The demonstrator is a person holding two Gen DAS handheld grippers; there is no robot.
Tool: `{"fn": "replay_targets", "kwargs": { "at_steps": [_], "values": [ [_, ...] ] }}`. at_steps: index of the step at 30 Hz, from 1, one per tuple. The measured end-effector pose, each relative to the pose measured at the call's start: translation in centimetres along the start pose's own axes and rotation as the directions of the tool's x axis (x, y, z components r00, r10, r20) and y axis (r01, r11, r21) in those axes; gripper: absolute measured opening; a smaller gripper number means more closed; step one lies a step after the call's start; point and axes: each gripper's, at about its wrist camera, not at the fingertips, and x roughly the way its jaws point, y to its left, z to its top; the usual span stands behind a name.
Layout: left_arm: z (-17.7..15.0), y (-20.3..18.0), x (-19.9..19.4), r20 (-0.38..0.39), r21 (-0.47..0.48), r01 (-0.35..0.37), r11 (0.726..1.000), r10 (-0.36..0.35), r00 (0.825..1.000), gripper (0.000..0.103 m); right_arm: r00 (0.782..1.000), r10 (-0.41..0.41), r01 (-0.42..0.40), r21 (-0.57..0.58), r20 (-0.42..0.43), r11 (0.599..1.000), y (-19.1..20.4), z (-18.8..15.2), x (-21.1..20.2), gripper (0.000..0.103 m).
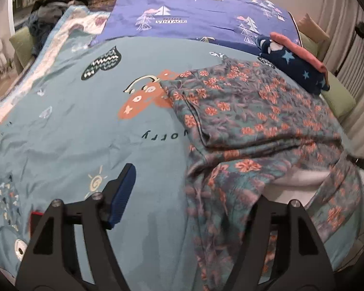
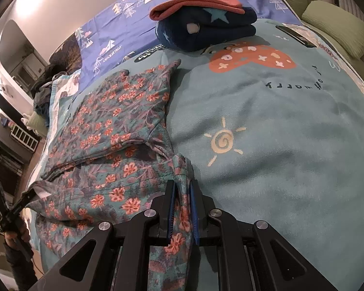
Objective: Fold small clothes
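The floral garment (image 2: 114, 131) lies partly folded on the bed's blue blanket (image 2: 279, 145). The right gripper (image 2: 182, 208) is clamped on a bunched edge of it. The left gripper (image 1: 194, 194) is spread wide — one pad bare, the other seemingly hidden under cloth. Folded clothes (image 2: 206, 24) sit well beyond.

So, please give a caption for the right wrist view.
Right tool shut on the teal floral-print cotton garment, spread on the light blue blanket.

garment (image 2: 114, 126) on blanket (image 2: 279, 145) | folded stack (image 2: 206, 31) behind it | pillow (image 2: 337, 31) right of stack
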Motion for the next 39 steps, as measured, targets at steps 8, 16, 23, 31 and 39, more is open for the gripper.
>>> {"fn": "replay_targets", "kwargs": {
  "at_steps": [8,16,23,31,39],
  "values": [
    [4.8,-0.1,-0.5,-0.14,-0.042,0.112,0.993,-0.117,0.983,0.08,1.0,0.005,-0.005,0.007,0.007,1.0,0.0,0.0,-0.1,0.011],
    [5.0,0.2,-0.9,-0.229,-0.012,0.09,0.996,-0.091,0.969,0.08,1.0,0.01,-0.01,0.006,0.007,1.0,-0.1,0.0,-0.2,0.011],
    [8.7,-1.9,-2.3,-0.206,-0.052,0.187,0.981,-0.194,0.959,0.08,1.0,0.015,-0.015,-0.01,0.013,1.0,0.4,-0.3,0.0,0.012],
    [8.9,-2.5,1.3,-0.278,0.032,-0.017,0.999,0.026,0.96,0.087,1.0,0.02,-0.02,-0.016,0.023,1.0,0.5,-0.2,-0.6,0.012],
    [6.6,-3.8,0.3,-0.332,0.134,0.07,0.988,-0.022,0.943,0.087,0.999,0.012,-0.01,-0.06,0.038,0.998,1.3,-0.1,-1.0,0.015]
  ]
}}
